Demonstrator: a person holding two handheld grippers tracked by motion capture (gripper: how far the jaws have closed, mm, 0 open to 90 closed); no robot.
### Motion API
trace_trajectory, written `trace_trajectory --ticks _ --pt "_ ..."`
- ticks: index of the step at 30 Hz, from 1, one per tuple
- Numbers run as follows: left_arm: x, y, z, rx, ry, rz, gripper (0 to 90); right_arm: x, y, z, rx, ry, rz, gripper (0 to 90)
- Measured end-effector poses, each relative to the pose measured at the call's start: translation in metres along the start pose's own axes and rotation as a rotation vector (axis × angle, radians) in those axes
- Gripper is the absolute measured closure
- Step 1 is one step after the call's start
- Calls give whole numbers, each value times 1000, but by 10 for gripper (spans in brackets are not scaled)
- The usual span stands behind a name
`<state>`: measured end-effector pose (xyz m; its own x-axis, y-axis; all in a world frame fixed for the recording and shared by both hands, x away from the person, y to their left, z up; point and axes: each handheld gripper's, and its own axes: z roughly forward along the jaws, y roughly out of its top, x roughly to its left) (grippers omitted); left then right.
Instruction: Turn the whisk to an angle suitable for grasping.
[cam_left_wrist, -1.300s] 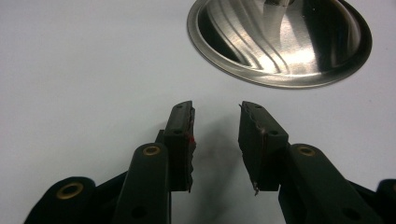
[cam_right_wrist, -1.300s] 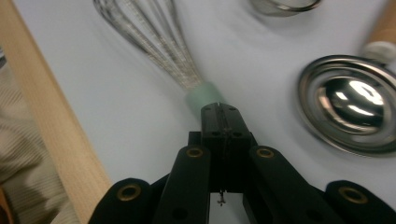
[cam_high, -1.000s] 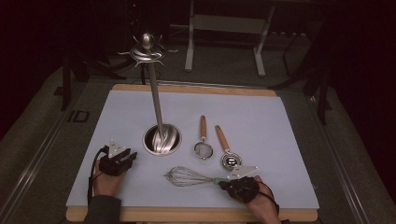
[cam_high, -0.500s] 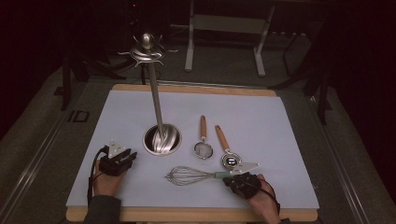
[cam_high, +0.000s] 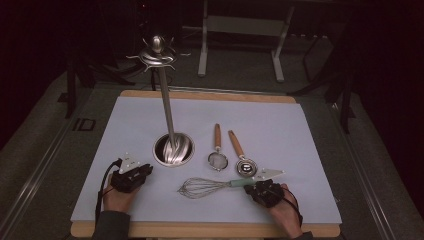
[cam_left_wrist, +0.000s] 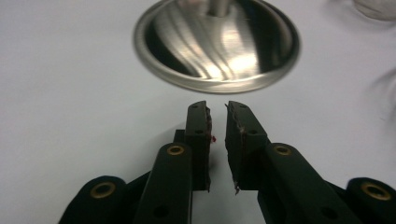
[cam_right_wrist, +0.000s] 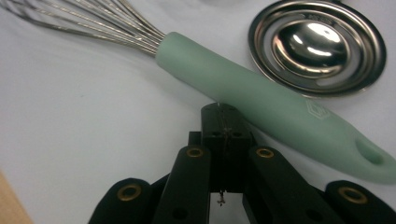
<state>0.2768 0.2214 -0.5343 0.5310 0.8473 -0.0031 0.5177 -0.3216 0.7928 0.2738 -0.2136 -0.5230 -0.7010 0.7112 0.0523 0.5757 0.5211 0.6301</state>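
Whisk (cam_right_wrist: 261, 98) lies on desk (cam_high: 300, 130), mint handle touching tip of right tongs (cam_right_wrist: 225, 112), which are fully closed, empty. Light, wires springy, handle smooth; grip mid-handle. Left tongs (cam_left_wrist: 217, 112) nearly closed after closing, holding nothing.

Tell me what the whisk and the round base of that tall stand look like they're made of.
The whisk has thin shiny wire loops, probably steel, and a pale green handle with a matte, smooth look, likely silicone or soft plastic; which one is hard to say. The stand's round base looks like polished metal, probably stainless steel: it is silvery with bright streaky reflections.
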Motion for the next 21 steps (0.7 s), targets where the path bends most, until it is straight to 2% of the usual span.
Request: trace_trajectory --ticks 4,8,12,18,21 --pt "-6 1 -3 5 -35 31 828 -4 3 2 -3 -9 13 898" --pt "-13 2 -7 6 -94 49 850 -9 8 6 -1 -38 8 899" --pt "-25 3 -12 15 -148 94 861 -15 12 10 -6 -42 15 899" --pt "-43 2 -15 38 -204 149 865 -24 18 14 -16 -59 36 899" --pt "-51 2 -14 59 -235 198 868 -24 17 14 -20 -64 40 895"
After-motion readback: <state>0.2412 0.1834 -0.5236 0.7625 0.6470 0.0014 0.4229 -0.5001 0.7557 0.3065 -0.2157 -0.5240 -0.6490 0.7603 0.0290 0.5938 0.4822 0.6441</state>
